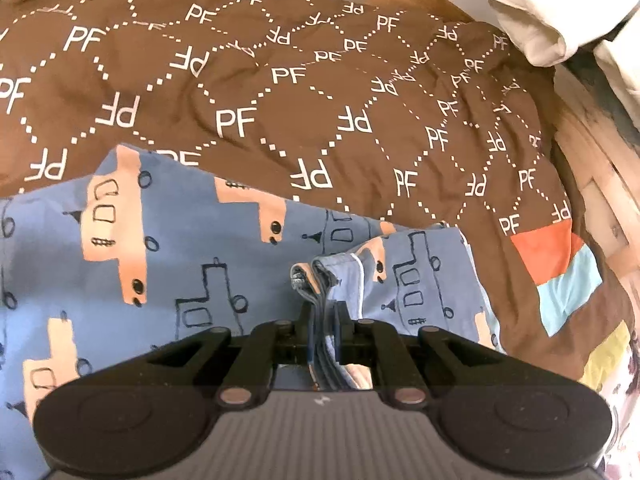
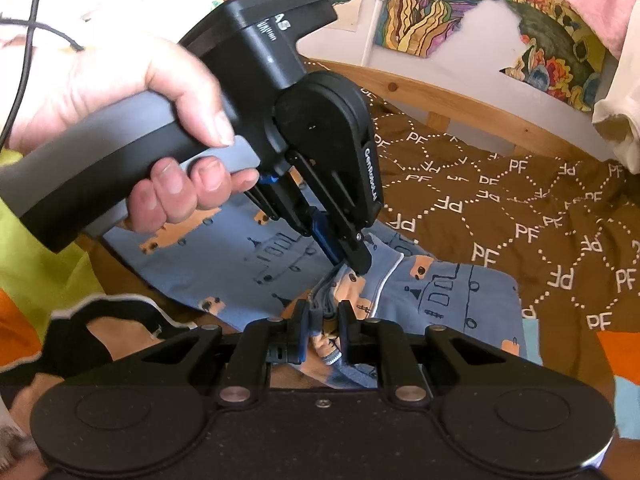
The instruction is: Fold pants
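Pants (image 1: 168,264), blue with peach trucks printed on them, lay spread on the bed, over a brown quilt (image 1: 304,92) patterned with white "PF" letters. I had my left tool (image 1: 325,312) clamped on a bunched stack of the fabric's edge, several layers pinched tight between its black fingers (image 1: 306,316). From the right wrist camera the same tool (image 2: 354,262) showed pointing steeply down into the cloth, its handle gripped by my left hand (image 2: 132,120). My right tool (image 2: 325,320) sat just beside it, its two fingers (image 2: 301,316) drawn in on another gathered fold of the pants (image 2: 440,300); I believed the pads were pressing the cloth, though the fold bulged and hid the contact. The two tools held neighbouring spots of the same bunched edge, near each other but apart.

A wooden bed frame (image 2: 440,100) ran behind the quilt, with colourful pictures (image 2: 436,4) on the wall above it. A cream cloth (image 1: 532,28) lay at the far right corner of the bed in the left view. An orange and light-blue patch (image 1: 556,268) showed on the quilt to the right of the pants.
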Demonstrator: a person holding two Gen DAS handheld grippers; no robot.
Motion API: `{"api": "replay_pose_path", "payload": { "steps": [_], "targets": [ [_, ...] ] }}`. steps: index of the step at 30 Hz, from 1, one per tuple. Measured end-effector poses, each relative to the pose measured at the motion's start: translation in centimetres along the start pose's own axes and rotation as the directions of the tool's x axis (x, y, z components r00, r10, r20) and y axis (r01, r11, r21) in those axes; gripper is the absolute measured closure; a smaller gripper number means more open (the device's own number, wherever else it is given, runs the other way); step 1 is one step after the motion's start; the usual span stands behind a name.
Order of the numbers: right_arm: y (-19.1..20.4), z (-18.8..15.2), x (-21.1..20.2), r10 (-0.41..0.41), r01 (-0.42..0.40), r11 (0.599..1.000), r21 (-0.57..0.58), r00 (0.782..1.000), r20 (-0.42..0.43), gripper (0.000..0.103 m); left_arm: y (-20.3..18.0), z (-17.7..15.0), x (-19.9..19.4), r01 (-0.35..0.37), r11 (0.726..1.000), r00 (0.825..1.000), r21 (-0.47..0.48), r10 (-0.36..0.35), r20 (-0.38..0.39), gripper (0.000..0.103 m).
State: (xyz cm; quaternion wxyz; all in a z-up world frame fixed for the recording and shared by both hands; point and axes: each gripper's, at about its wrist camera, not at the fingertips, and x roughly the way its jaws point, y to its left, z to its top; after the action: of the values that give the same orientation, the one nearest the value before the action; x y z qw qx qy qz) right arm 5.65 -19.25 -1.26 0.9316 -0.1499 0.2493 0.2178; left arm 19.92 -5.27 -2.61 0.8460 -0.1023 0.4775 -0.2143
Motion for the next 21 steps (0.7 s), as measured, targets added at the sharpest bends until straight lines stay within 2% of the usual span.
{"api": "replay_pose_path", "payload": {
  "steps": [7,17,21],
  "targets": [
    [0.6,1.6,0.3,0.109,-0.111,0.993,0.049,0.994,0.028,0.088,2.9,-0.2,-2.5,-0.007,1.0,1.0,0.029,0.007,-0.003,0.094],
    [3.8,3.1,2.3,0.213,-0.212,0.976,0.056,0.977,-0.008,0.088,5.8,-0.8,-4.8,-0.053,0.996,0.998,0.07,0.052,0.016,0.094],
    [4.8,3.5,3.3,0.235,-0.234,0.97,0.064,0.972,-0.022,0.088,7.0,-0.8,-5.1,-0.071,0.996,0.997,0.059,0.07,0.016,0.094]
  ]
}}
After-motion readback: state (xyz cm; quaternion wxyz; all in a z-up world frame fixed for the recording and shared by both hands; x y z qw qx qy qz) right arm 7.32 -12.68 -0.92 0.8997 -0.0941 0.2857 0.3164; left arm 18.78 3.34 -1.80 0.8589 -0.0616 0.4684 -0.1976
